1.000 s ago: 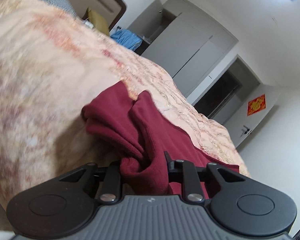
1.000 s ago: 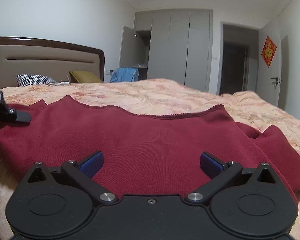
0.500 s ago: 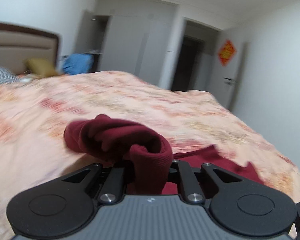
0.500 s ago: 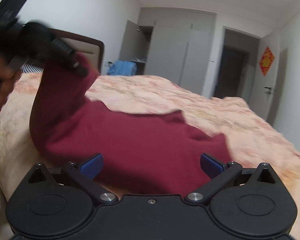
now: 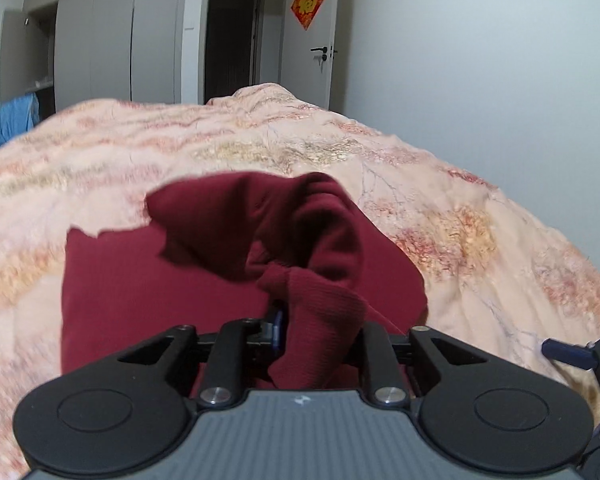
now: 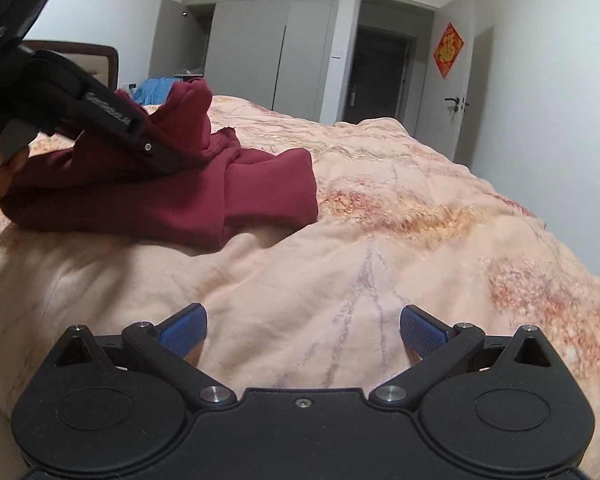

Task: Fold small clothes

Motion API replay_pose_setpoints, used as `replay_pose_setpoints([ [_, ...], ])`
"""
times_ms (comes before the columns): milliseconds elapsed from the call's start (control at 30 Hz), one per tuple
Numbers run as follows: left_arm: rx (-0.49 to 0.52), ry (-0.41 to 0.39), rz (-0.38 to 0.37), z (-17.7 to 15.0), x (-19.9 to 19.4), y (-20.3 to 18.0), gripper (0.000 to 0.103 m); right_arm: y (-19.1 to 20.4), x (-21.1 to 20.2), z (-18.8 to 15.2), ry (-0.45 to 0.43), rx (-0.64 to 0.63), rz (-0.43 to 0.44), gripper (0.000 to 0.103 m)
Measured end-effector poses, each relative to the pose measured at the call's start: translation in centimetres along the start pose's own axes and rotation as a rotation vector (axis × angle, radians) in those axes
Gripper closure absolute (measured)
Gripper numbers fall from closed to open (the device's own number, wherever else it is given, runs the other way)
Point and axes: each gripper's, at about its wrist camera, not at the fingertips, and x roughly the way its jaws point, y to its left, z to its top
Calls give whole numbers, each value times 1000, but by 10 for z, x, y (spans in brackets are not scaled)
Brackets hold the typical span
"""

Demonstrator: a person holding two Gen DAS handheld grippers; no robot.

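**Left tongs carried a bunched edge over the garment; right tongs waited empty**

The left gripper [image 5: 314,334] was clenched on a bunched, ribbed edge of the dark red garment [image 5: 160,280], which looked like a cuff or hem. From the right wrist view, in the upper left of the frame, that gripper [image 6: 160,152] held the wad raised above the rest of the cloth, with the held part arching down to the flat portion. That posture read as a fold in hand: the edge lifted so it could be laid across the body of the garment.

The right gripper [image 6: 302,328] stood released, its blue pads [image 6: 184,326] wide apart over bare bedspread [image 6: 380,240] at the bottom of the frame, well apart from the cloth, probably kept clear until needed.

The garment [image 6: 172,204] lay on the bed at the left of the right wrist view, its long axis running roughly left to right there, with a folded, doubled end toward the frame's centre. In the left wrist view it filled the lower centre, its flat panel stretching away from the camera.
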Motion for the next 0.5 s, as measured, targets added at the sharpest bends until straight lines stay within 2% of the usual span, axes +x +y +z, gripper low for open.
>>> replay_pose_setpoints([
  [100, -48, -8, -40, -3, -10, 9, 66, 4, 1, 3, -8, -2, 1, 0],
  [133, -70, -11, -58, -3, -12, 14, 55, 5, 1, 4, -12, 0, 2, 0],
  [167, -96, -15, -79, -3, -16, 18, 40, 7, -1, 6, -15, 5, 4, 0],
  [233, -139, -36, -128, -3, -26, 25, 20, 9, -2, 7, -18, 17, 9, 0],
  [367, -185, -92, -173, -10, -52, 34, 11, 12, -8, 9, -42, 41, 47, 0],
  [433, -233, -126, -142, -16, -66, 42, 3, 13, -12, 11, -58, 67, 102, 0],
  [500, -293, -156, -105, -22, -80, 53, 0, 16, -15, 15, -73, 97, 164, 0],
])
